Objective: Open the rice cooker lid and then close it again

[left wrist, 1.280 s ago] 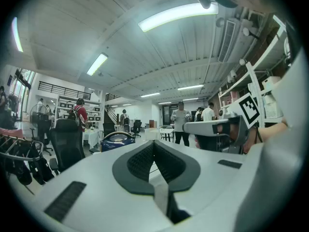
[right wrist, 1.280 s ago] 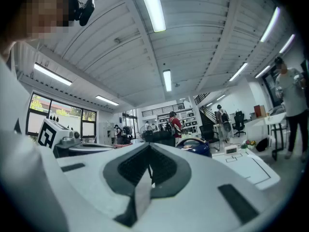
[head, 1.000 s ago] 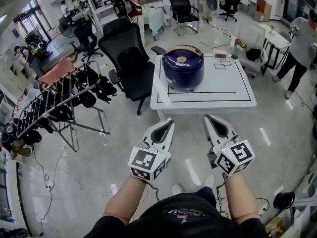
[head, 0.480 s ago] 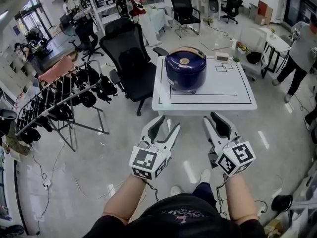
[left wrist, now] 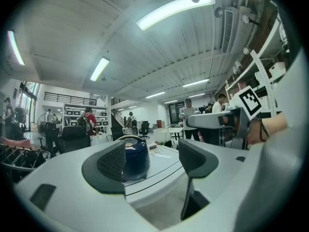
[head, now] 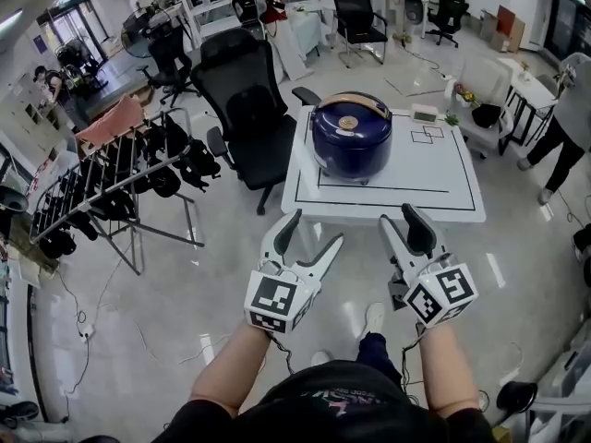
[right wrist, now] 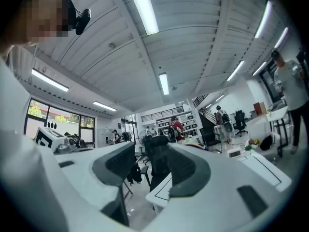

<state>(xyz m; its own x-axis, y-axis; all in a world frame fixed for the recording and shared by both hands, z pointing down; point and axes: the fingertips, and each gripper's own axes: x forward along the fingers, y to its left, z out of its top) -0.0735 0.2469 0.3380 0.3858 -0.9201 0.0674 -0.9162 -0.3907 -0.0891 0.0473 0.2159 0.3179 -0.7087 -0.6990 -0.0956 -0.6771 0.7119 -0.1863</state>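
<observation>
Left gripper (head: pixel 317 227), right gripper (head: pixel 399 218): jaws had just been opening, stood apart, empty; table (head: pixel 434 169) lay closer than before. Blue rice cooker (head: pixel 351 137): lid down, partly hidden behind a jaw in the left gripper view.

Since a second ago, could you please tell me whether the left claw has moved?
Yes: the left claw has moved forward, closer to the near edge of the white table. Its jaws have just been opening, with nothing between them.

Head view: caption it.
Left gripper, right gripper: fingers just opened, empty, before closed round navy rice cooker on white table.
</observation>
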